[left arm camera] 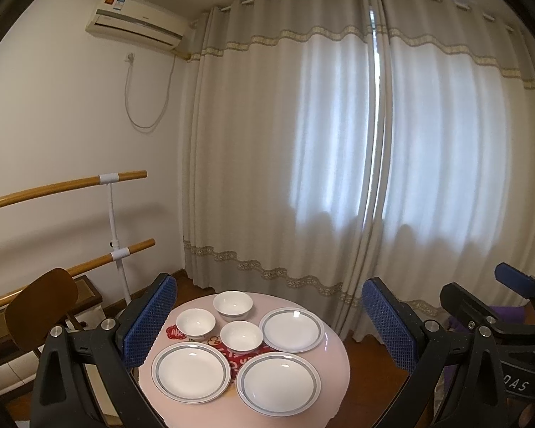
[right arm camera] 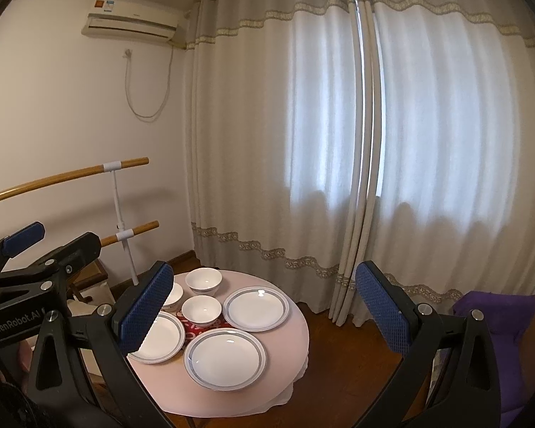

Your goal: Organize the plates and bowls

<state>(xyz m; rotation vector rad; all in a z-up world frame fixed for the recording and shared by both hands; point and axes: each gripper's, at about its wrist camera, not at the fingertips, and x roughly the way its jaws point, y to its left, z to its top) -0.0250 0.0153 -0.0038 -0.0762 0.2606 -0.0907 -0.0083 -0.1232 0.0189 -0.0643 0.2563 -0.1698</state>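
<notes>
With both my left gripper [left arm camera: 267, 324] and right gripper [right arm camera: 264, 306] spread wide and empty above the round pink table [left arm camera: 335, 349], low in frame, I should slide one rimmed plate [left arm camera: 278, 383] onto another before nesting the bowls [left arm camera: 241, 335]

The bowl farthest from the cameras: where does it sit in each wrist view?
Left wrist: the farthest bowl sits at lower centre, at the table's back edge.
Right wrist: it sits lower left of centre, beside the left blue finger.
Shared landmark: air conditioner, upper left in both views.
</notes>
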